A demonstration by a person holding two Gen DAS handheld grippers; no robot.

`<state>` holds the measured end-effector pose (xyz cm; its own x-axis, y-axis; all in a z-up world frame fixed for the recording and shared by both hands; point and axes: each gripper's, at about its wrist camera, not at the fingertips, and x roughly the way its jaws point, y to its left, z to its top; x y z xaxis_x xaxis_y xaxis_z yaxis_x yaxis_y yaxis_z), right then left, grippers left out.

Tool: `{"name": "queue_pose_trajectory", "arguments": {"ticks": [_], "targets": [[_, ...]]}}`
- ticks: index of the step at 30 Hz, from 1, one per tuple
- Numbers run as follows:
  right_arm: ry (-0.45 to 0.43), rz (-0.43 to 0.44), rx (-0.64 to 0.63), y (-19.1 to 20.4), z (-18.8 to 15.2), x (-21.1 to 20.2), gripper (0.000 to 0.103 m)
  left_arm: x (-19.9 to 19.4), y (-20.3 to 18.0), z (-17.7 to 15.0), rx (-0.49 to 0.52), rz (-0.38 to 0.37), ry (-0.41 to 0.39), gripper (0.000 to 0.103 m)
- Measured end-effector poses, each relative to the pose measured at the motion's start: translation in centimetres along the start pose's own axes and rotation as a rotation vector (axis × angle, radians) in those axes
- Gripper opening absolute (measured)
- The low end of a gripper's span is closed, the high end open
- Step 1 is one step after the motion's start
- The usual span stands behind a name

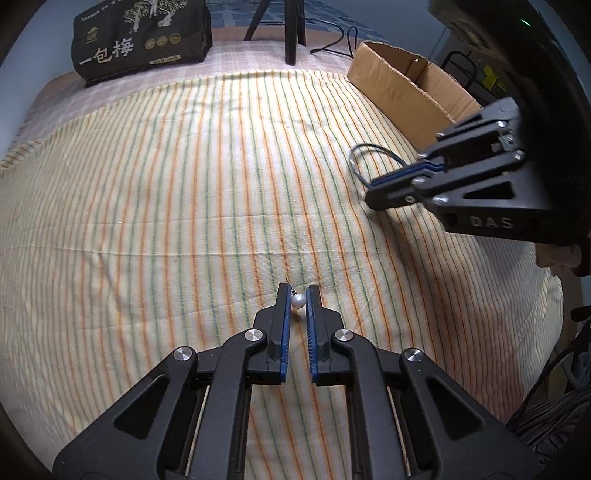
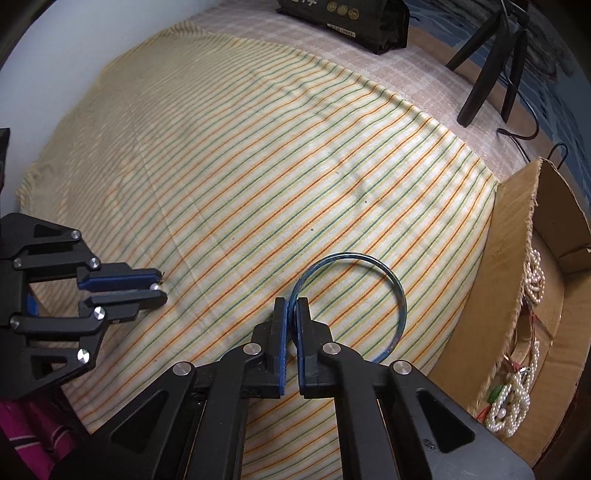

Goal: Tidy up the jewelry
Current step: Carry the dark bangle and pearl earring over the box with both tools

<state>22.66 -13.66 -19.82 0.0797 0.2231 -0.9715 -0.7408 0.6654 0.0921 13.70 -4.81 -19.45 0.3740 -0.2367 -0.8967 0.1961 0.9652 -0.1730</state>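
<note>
A small pearl earring with a thin post lies on the striped cloth between the tips of my left gripper, whose jaws stand a little apart around it. It also shows in the right wrist view, by my left gripper. My right gripper is shut on a thin blue bangle and holds it just above the cloth. In the left wrist view the right gripper and bangle sit at the right.
A cardboard box at the cloth's right edge holds pearl strands and other jewelry; it also shows in the left wrist view. A dark printed bag and tripod legs stand at the back. The striped cloth covers the surface.
</note>
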Motion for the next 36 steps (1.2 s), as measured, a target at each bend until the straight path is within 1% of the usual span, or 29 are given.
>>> {"name": "queue_pose_trajectory", "arguments": {"ticks": [7,14,24,30,36], "targets": [[-0.039,0.030,0.015,0.5,-1.4,-2.5,0.003,-1.8,-0.2,0.1,0.003,-0.012,-0.029,0.006],[-0.107,0.057,0.057,0.7,-3.2,-5.7,0.002,-4.0,-0.9,0.5,0.028,-0.026,-0.065,0.006],[-0.171,0.049,0.107,0.4,-5.9,-9.5,0.002,-6.0,-2.0,1.4,0.048,-0.047,-0.099,0.006],[-0.222,0.050,0.151,-0.2,-7.6,-11.9,0.002,-7.1,-3.3,2.5,0.078,-0.065,-0.126,0.006],[-0.263,0.053,0.213,-1.4,-10.0,-14.2,0.002,-7.8,-4.9,4.9,0.114,-0.085,-0.162,0.006]]}}
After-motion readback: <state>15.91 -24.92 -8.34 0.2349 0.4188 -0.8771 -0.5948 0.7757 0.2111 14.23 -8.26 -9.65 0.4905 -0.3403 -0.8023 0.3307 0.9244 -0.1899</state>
